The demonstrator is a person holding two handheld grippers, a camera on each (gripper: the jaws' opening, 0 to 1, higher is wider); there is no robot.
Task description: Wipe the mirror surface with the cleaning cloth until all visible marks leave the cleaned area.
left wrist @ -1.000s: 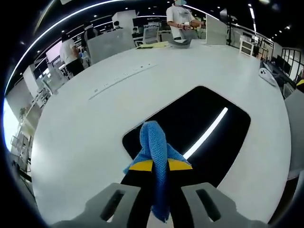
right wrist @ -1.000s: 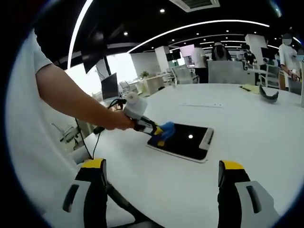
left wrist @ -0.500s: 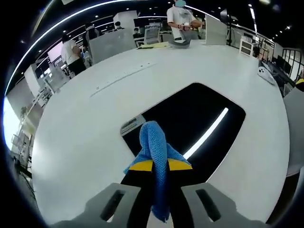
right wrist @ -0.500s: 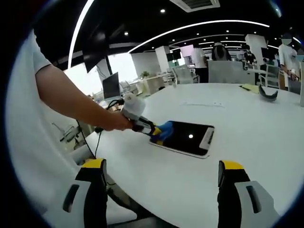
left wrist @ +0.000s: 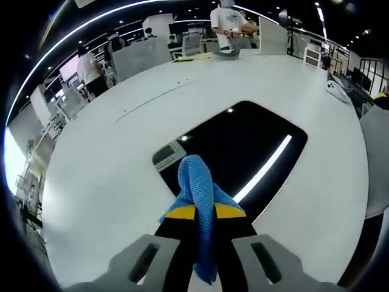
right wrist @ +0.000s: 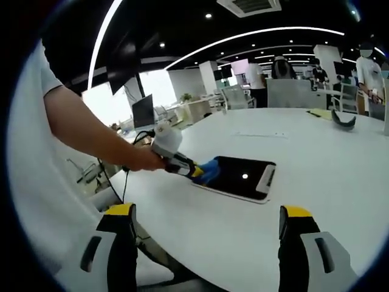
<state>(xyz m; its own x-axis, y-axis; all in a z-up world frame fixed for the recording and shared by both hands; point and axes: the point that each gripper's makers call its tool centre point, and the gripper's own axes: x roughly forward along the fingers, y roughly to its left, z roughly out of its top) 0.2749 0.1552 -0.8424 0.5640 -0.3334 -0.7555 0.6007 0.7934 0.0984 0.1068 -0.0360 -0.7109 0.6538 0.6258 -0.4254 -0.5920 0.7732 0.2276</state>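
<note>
Mirror (left wrist: 243, 149) lies flat on the white round table (left wrist: 109, 164), dark face up, reflecting a ceiling light strip. In the right gripper view the mirror (right wrist: 240, 177) sits mid-table, well ahead of that view's own jaws.

Blue cleaning cloth (left wrist: 197, 188) is pinched between the yellow-tipped jaws of the left gripper (left wrist: 205, 212), a fold bunched up ahead of the tips and a tail hanging back between the jaws. The cloth sits at the mirror's near edge, over the glass; actual contact cannot be confirmed. From the right gripper view, the cloth (right wrist: 209, 170) meets the mirror's near-left corner, with a person's hand (right wrist: 146, 161) on the tool.

Right gripper (right wrist: 206, 228): jaws wide apart, holding nothing, above the table's near side.

Background: people stand at the far end of the table.
</note>
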